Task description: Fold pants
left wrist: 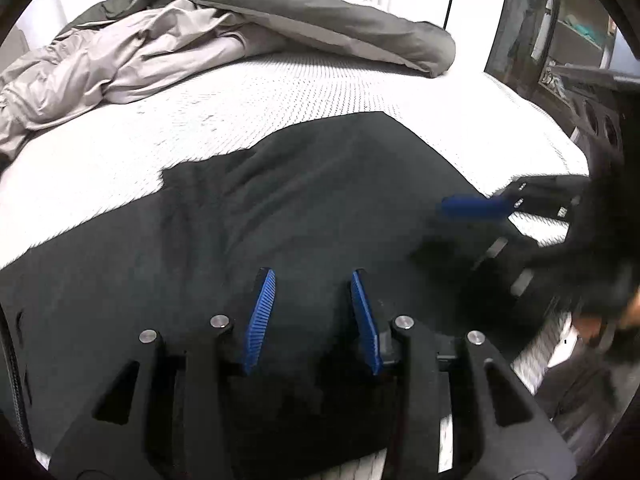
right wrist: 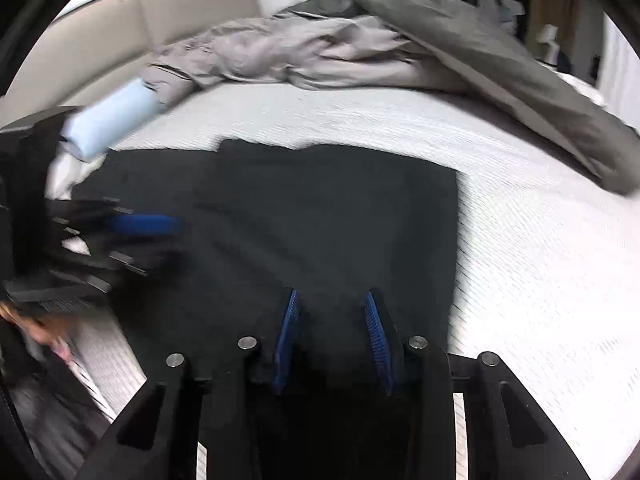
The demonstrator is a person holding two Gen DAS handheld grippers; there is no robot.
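Note:
Black pants (left wrist: 300, 200) (right wrist: 320, 208) lie folded flat on a white bed, with a straight edge on the right in the right wrist view. My left gripper (left wrist: 311, 274) hovers over the near part of the cloth, its blue pads apart and nothing pinched between them. My right gripper (right wrist: 331, 294) hovers over the pants nearer that straight edge, its pads also apart and empty. Each gripper shows blurred in the other's view: the right gripper (left wrist: 468, 224) at the right, the left gripper (right wrist: 152, 240) at the left, both over the pants.
The white mattress (left wrist: 200, 120) (right wrist: 520, 240) extends beyond the pants. A grey duvet (left wrist: 320, 12) (right wrist: 500, 60) and a crumpled beige garment (left wrist: 100, 64) (right wrist: 280, 52) lie at the far side. A light blue roll (right wrist: 112, 120) sits at the left. Dark shelving (left wrist: 580, 40) stands beside the bed.

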